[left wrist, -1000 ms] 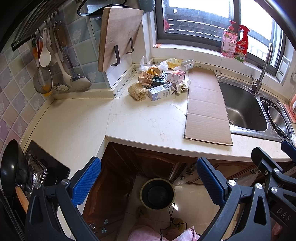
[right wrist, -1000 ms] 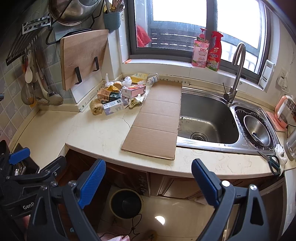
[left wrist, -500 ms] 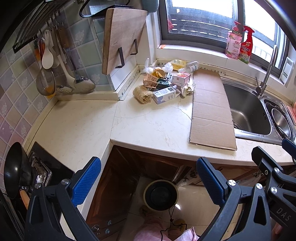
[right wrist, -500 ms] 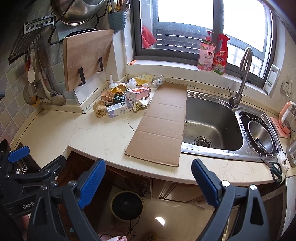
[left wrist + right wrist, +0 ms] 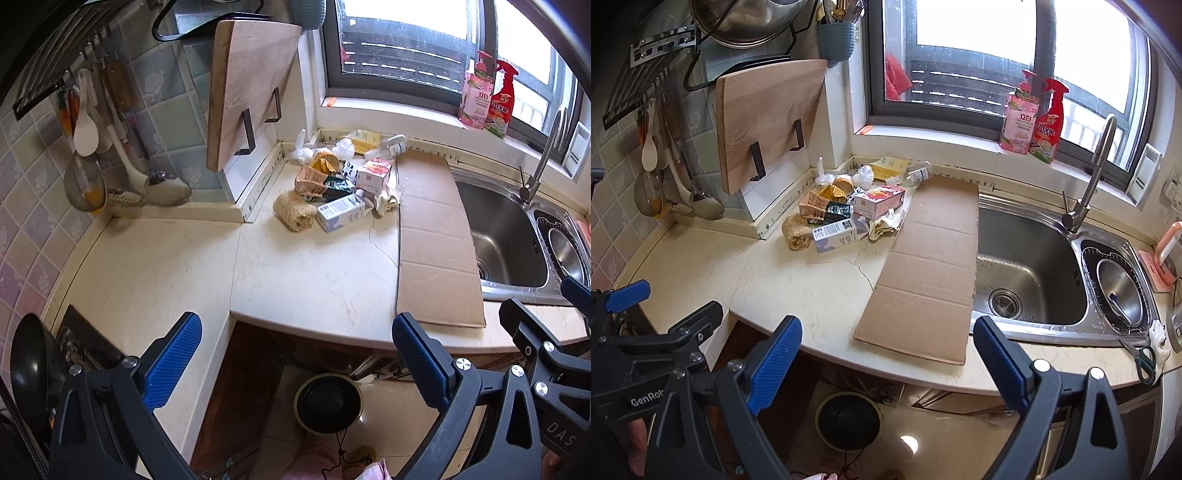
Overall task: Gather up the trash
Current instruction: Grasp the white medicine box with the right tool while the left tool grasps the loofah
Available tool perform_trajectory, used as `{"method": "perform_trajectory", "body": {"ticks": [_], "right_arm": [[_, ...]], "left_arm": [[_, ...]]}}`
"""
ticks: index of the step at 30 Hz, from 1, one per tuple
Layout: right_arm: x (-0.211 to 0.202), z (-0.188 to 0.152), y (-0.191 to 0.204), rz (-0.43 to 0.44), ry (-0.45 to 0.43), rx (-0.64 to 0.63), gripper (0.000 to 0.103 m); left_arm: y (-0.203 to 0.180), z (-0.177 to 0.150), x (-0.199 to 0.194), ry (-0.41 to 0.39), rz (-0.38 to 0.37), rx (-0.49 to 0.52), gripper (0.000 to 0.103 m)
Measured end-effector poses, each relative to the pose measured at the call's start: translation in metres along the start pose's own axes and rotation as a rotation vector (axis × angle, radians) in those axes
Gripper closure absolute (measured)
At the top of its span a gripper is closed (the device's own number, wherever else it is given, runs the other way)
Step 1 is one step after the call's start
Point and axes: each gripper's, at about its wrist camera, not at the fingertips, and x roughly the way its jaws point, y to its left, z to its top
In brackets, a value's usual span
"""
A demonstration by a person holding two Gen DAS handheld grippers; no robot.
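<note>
Both tongs gape, empty, short of the trash pile [image 5: 340,184] (back corner).

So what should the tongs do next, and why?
Probably reach the left tongs forward toward the white and lavender carton, the nearest piece in the trash pile at the back corner of the cream stone counter. Both the left and right tongs hang open and empty at the counter's front edge, and the round black bin waits on the floor below.
</note>
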Motion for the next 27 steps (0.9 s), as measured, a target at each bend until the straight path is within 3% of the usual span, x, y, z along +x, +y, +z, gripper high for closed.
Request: {"method": "perform_trajectory", "body": {"ticks": [9,15,27], "right_arm": [[0.025,0.027,0.01,-0.002,0.016,0.027,0.008],[0.055,0.048,0.006,0.043,0.061,0.046,0.009],[0.18,0.111,0.011,0.154,0.205,0.165,0.012]], "left_arm": [[0.015,0.038,0.03,-0.013,-0.014,0.005,0.001],[0.028,0.064,0.075,-0.014,-0.035,-0.025,0.001],[0.05,0.102,0.191,-0.04,-0.043,-0.068,0.008]]}}
